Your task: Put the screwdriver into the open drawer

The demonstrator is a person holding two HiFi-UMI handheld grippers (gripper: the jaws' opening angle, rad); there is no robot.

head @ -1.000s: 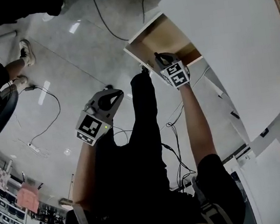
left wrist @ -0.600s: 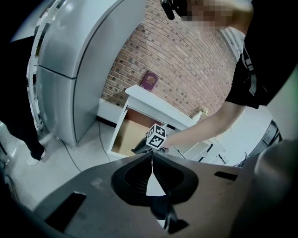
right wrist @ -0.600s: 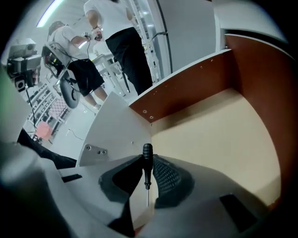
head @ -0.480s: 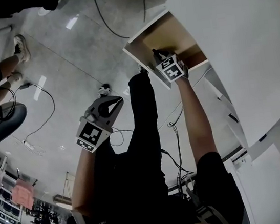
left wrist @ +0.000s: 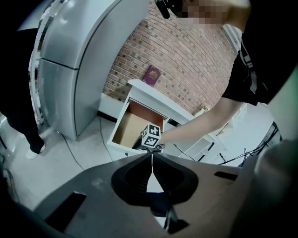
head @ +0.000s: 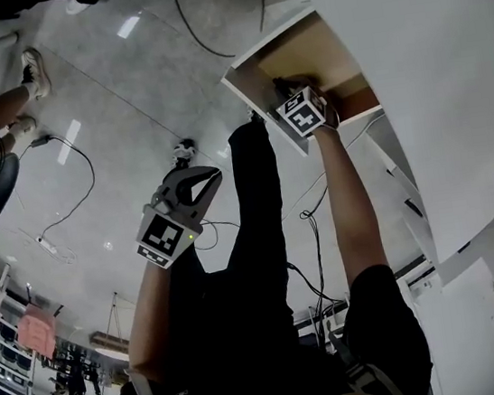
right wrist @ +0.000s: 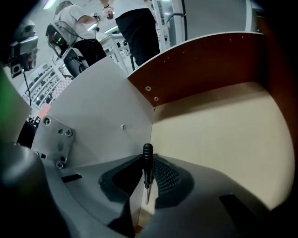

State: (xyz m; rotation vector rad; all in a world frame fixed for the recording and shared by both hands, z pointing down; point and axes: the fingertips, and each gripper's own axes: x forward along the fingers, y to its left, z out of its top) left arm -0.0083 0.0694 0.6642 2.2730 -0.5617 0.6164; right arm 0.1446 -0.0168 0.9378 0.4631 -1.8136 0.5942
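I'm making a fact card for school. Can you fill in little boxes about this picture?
Right tool: shut on the screwdriver, reaching inside the drawer
Screwdriver: black handle, not yet let go
Drawer: open, wooden floor
Left tool: shut, holding nothing, away from the drawer

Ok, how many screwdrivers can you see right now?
1. The screwdriver is clamped in the right gripper, inside the open drawer. The gripper hides part of the drawer floor, so another could lie there.
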